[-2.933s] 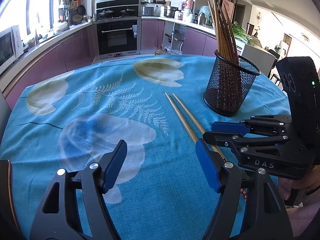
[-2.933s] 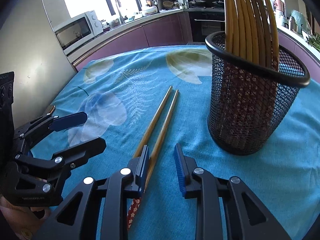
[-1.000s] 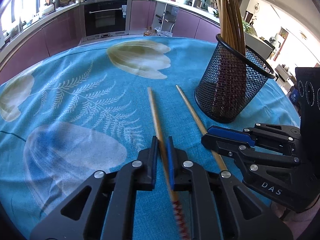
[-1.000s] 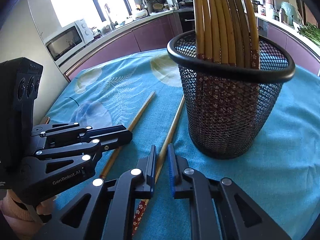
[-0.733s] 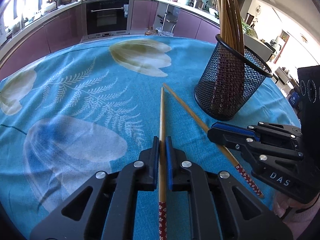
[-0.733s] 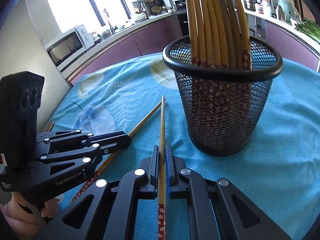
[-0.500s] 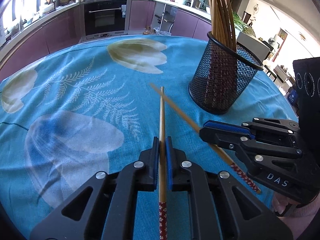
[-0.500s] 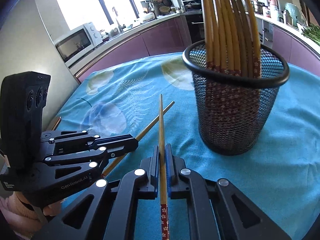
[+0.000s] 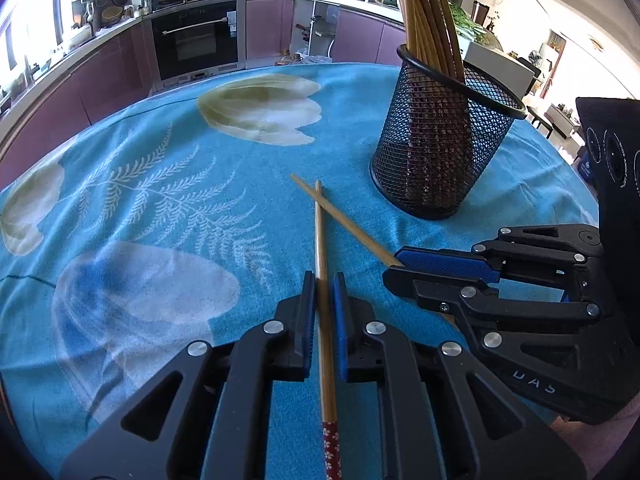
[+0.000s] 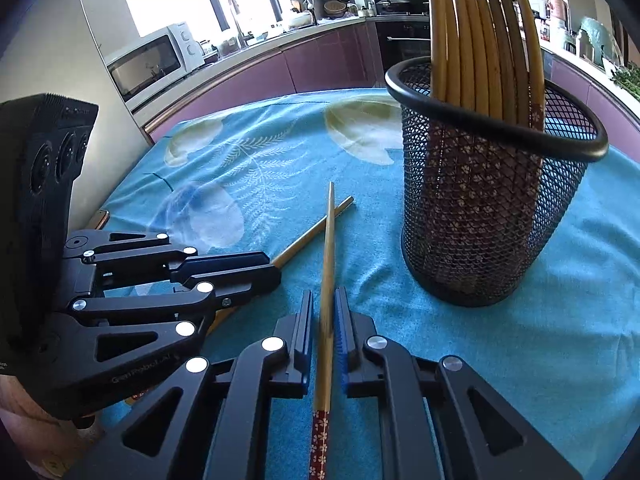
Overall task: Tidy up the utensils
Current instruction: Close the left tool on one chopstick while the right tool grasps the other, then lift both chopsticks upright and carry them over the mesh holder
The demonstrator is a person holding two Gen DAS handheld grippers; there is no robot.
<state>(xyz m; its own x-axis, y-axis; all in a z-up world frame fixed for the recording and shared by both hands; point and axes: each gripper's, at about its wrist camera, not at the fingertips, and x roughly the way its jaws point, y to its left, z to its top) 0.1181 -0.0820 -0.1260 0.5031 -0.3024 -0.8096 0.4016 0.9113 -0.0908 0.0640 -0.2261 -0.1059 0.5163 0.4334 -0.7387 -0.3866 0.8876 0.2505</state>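
Over the blue flowered table (image 9: 120, 208), each gripper clamps one chopstick.
Left gripper (image 9: 324, 312) has its jaws closed on the left chopstick (image 9: 320, 240); right gripper (image 10: 325, 320) has its jaws closed on the right chopstick (image 10: 329, 248). Their tips cross just beside the black mesh holder (image 10: 480, 216), which stands upright with more chopsticks (image 10: 480, 32).

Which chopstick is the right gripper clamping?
The chopstick running straight up the right wrist view between the right gripper pads, crossing over the left-held one.
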